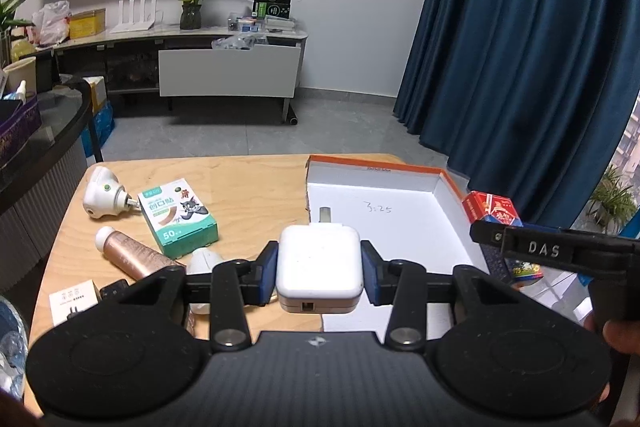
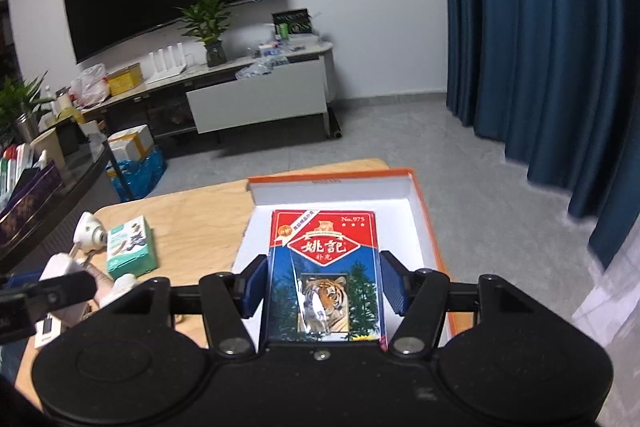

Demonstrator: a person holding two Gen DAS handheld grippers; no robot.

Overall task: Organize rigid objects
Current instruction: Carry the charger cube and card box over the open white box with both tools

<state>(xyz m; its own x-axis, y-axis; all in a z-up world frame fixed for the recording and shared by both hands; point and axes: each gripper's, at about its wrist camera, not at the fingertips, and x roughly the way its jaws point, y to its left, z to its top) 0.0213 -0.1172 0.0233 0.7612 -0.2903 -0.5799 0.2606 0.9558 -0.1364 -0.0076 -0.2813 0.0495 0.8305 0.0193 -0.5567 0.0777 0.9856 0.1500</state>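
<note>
Both loads in transit: left gripper (image 1: 320, 269) clamps white charger (image 1: 320, 263), right gripper (image 2: 323, 285) clamps card pack (image 2: 323, 267); lowering into orange-rimmed box (image 1: 400, 199) appears next.

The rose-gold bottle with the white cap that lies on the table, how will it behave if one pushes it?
The rose-gold bottle lies on its side and looks round, so it would probably roll across the wooden table. Its glossy surface may slip between jaws. It looks rigid, not floppy.

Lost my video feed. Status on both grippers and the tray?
Left gripper shut on white charger. Right gripper shut on playing-card box. Both over orange-rimmed tray. Tray bare, nothing blocking.
</note>
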